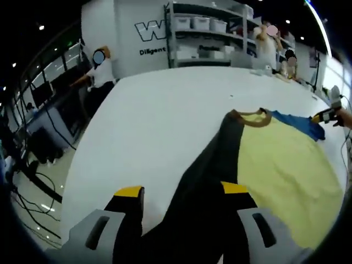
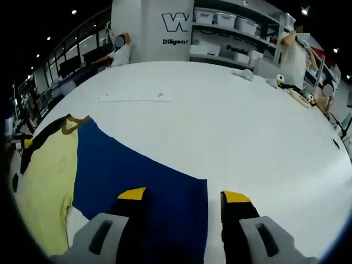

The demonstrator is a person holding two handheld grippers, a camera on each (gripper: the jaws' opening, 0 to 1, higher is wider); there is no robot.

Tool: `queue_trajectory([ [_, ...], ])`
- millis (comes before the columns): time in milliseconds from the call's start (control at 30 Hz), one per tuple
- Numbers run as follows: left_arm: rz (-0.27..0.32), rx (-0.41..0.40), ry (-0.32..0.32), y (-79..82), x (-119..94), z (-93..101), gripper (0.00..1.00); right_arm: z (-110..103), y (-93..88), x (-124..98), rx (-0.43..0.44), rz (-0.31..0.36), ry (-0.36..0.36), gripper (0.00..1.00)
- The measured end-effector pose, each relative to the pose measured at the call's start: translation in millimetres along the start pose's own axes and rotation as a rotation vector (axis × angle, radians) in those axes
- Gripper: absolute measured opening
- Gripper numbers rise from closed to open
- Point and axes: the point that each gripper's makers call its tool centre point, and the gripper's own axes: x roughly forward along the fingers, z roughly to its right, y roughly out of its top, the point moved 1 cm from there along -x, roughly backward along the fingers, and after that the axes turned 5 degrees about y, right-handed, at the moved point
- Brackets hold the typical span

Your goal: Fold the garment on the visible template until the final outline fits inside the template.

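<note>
while lying flat on the white table (image 1: 165, 121), showing a garment (image 1: 286, 165) with yellow body, dark sleeve (image 1: 203, 187) and blue sleeve (image 2: 143, 187). hovering spread over the dark sleeve with the left gripper (image 1: 183, 193), and spread over the blue with the right gripper (image 2: 183, 196). risking a bunched, crooked fold from uneven pulling. leaving plenty of bare table beyond the collar (image 1: 250, 116); not spotting any template outline.

Matt cloth garment (image 1: 275, 159) lies on a smooth, faintly glossy white table (image 1: 165, 121).
</note>
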Motion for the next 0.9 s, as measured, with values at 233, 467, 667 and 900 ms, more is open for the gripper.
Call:
queue_trajectory([
  [233,0.037,0.006,-0.026,5.7,-20,5.8,0.81,-23,2.5,-13,-0.046,0.021,0.063,0.75],
  [467,0.055,0.01,-0.067,6.0,-43,18.4,0.99,-40,1.0,-23,-0.103,0.029,0.098,0.8],
  [667,0.053,0.02,-0.092,-1.0,-63,22.9,0.99,-50,4.0,-30,-0.118,0.053,0.13,0.84],
  [900,0.098,0.055,-0.104,-1.6,-86,32.4,0.99,-59,-12.3,-30,-0.123,0.027,0.166,0.9],
])
